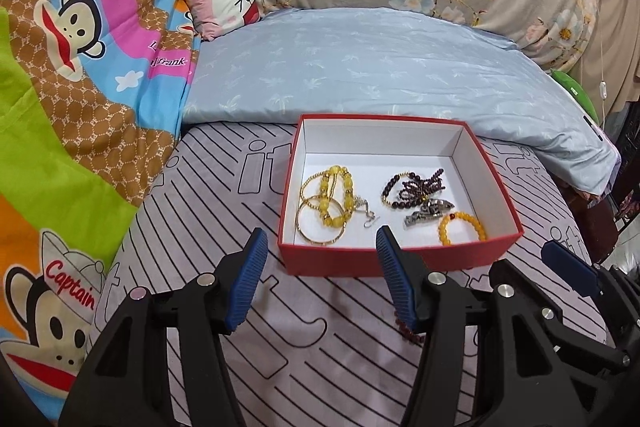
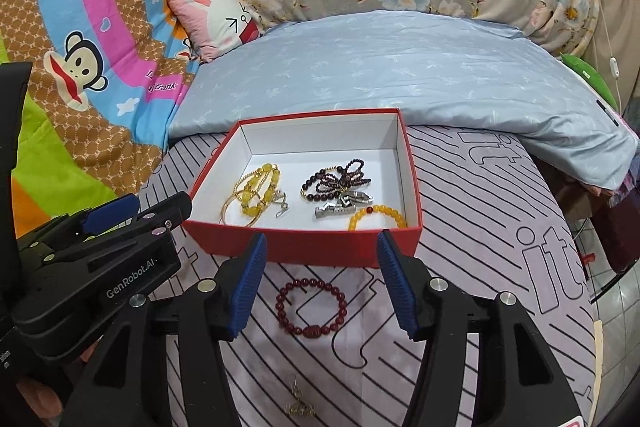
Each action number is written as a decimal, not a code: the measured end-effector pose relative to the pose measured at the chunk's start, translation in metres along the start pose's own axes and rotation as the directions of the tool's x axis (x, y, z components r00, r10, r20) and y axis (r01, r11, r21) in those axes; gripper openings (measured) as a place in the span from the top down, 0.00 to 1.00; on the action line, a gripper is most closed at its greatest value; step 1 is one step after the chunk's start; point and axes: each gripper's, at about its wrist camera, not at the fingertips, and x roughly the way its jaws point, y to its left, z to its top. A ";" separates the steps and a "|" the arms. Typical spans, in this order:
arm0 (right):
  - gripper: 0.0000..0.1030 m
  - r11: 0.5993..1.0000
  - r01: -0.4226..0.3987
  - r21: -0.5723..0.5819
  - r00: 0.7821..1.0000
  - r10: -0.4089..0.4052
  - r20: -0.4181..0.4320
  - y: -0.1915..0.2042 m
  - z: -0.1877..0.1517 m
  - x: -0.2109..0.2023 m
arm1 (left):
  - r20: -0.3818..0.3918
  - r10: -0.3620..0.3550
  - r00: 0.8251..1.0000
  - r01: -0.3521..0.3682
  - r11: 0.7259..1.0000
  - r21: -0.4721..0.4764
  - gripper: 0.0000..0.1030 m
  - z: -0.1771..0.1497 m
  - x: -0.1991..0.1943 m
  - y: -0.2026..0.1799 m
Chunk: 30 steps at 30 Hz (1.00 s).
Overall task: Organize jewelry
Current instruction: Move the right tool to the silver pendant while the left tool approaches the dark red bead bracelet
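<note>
Both grippers are seen parted about halfway with nothing between their blue pads: the left gripper (image 1: 322,279) is poised over bare sheet just short of the red box (image 1: 340,259), and the right gripper (image 2: 320,283) is poised over the dark red bracelet (image 2: 311,308), which is not touched by either pad.

That bracelet is laid flat on the striped bed sheet (image 2: 460,367), just in front of the box's near wall and clear of it. A small gold-coloured piece (image 2: 298,405) is also seen on the sheet, nearer the bed's front edge; its kind cannot be told.

Inside the box, yellow bead bracelets with gold bangles (image 1: 326,205) are gathered toward the left wall, a dark purple bead strand (image 1: 416,185) and a silver clip (image 1: 430,213) toward the right, and an orange bead bracelet (image 1: 462,227) near the front right corner.

The step in hand is judged to be the pickup of the dark red bracelet. It would be done well if the right gripper were lowered until one pad sat inside the ring and the other outside, so that a single run of beads is pinched. Beads are likely to roll, so a slow closure is advised, and the sheet should not be caught.

As a near-round ring, the bracelet has no strong long axis; its one larger carved bead is turned toward the bed's front edge, away from the box.
</note>
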 end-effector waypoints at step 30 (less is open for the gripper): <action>0.46 0.998 -0.029 -0.057 0.985 0.019 -0.172 0.009 -0.139 -0.019 | -0.148 0.060 0.987 -0.074 0.993 -0.093 0.39 -0.142 -0.038 0.061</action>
